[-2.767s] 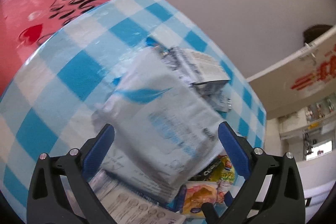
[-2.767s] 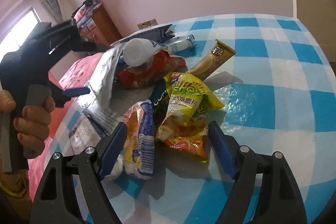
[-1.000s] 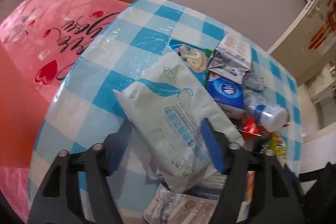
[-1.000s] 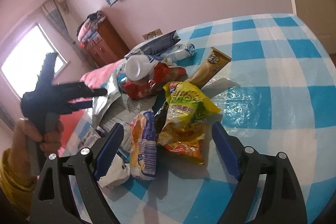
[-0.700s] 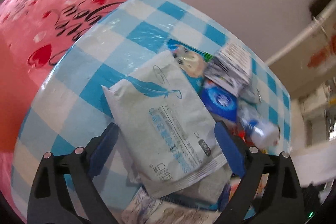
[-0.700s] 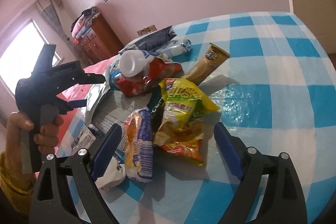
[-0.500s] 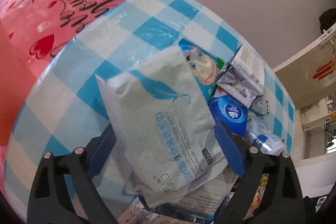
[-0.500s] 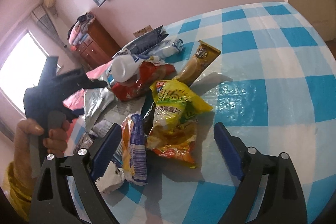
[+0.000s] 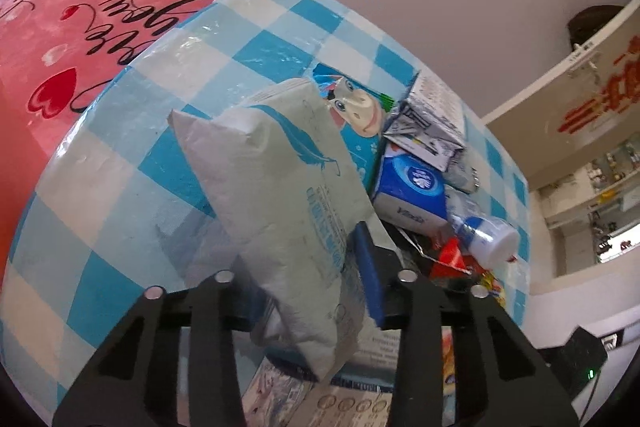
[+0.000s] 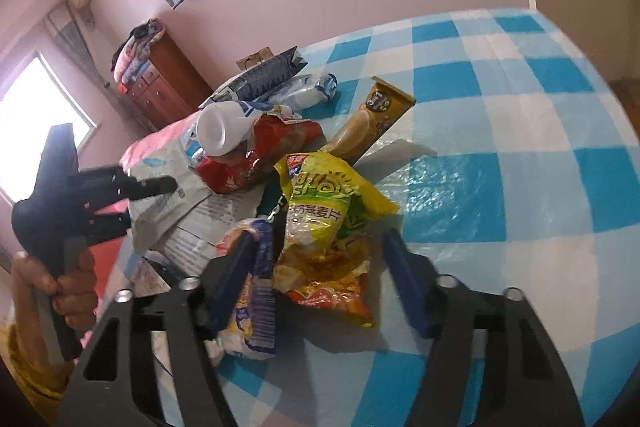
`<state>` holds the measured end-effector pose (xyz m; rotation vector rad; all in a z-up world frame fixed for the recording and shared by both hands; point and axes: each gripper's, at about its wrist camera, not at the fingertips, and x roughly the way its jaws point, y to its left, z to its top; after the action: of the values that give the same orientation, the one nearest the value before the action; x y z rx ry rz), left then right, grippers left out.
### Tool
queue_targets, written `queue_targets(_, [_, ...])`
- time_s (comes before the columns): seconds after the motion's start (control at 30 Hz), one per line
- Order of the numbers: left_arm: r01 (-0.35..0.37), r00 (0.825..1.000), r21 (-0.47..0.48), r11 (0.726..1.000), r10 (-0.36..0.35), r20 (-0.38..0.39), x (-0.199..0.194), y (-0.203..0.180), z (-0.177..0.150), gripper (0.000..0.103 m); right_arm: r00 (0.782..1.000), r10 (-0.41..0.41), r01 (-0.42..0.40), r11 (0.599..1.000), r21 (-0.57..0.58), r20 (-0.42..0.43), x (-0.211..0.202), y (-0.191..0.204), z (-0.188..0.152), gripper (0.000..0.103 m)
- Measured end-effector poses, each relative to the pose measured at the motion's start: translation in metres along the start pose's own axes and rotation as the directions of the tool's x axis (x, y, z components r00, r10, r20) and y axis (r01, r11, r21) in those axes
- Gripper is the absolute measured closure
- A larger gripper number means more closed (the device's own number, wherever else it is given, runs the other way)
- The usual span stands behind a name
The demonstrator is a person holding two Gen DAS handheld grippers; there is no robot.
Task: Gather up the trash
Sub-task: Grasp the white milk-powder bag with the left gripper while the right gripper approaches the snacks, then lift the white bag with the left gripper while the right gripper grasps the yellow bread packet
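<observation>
A pale grey-green wipes pack (image 9: 280, 187) stands tilted up on its edge between the jaws of my left gripper (image 9: 308, 279), which are closing and squeeze it. One blue pad (image 9: 368, 275) shows; the other is hidden behind the pack. In the right wrist view the left gripper (image 10: 132, 195) grips the same pack (image 10: 160, 167) at the pile's left side. My right gripper (image 10: 320, 279) is over a yellow chip bag (image 10: 324, 211) lying between its closing jaws. Its right pad stands apart from the bag, and its left pad is beside an orange-and-blue packet (image 10: 256, 307).
The trash pile on the blue-checked table (image 10: 520, 147) holds a red packet (image 10: 260, 155), a white bottle (image 10: 218, 131), a gold stick packet (image 10: 372, 115), a blue tissue pack (image 9: 412, 187) and a carton (image 9: 432, 119). A pink bedcover (image 9: 60, 27) lies beyond the table edge.
The left jaws have closed in on the wipes pack, which has tipped up from lying flat. The right jaws have narrowed around the chip bag.
</observation>
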<state>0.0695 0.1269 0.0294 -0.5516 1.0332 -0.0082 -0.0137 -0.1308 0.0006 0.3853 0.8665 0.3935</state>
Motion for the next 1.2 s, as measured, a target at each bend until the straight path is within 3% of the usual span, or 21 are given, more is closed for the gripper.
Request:
queue_targets(0.2, [0.063,0.998,0.016,0.998,-0.063,-0.002,-0.008,0.007,-0.004,0.072,1.000,-0.017,0.016,0.997,0.071,0.012,0.001,-0.003,0.002,0.049])
queue_targets(0.3, [0.095,0.996,0.018,0.995,-0.095,0.001,-0.012,0.011,-0.006,0.074,0.998,-0.068,0.067,0.996,0.054,0.009,0.001,0.001,0.001,0.058])
queue_targets(0.53, [0.162,0.986,0.057,0.985,-0.164,0.034,-0.032,0.016,-0.014,0.081,0.995,-0.099,0.098,0.994,0.049,0.024,-0.007,0.006,-0.006,0.068])
queue_targets(1.0, [0.300,0.950,0.120,0.946,-0.307,0.050,-0.070,0.015,-0.033,0.083,0.986,-0.116,0.107,0.992,0.074,0.121,-0.045,0.020,-0.018,0.073])
queue_targets(1.13, [0.334,0.937,0.144,0.932,-0.345,0.057,-0.084,0.011,-0.038,0.083,0.973,-0.137,0.131,0.990,0.045,0.185,-0.062,0.033,-0.018,0.073])
queue_targets(1.2, [0.344,0.933,0.150,0.927,-0.356,0.058,-0.090,0.011,-0.041,0.083,0.973,-0.151,0.151,0.988,0.019,0.177,-0.061,0.039,-0.018,0.073])
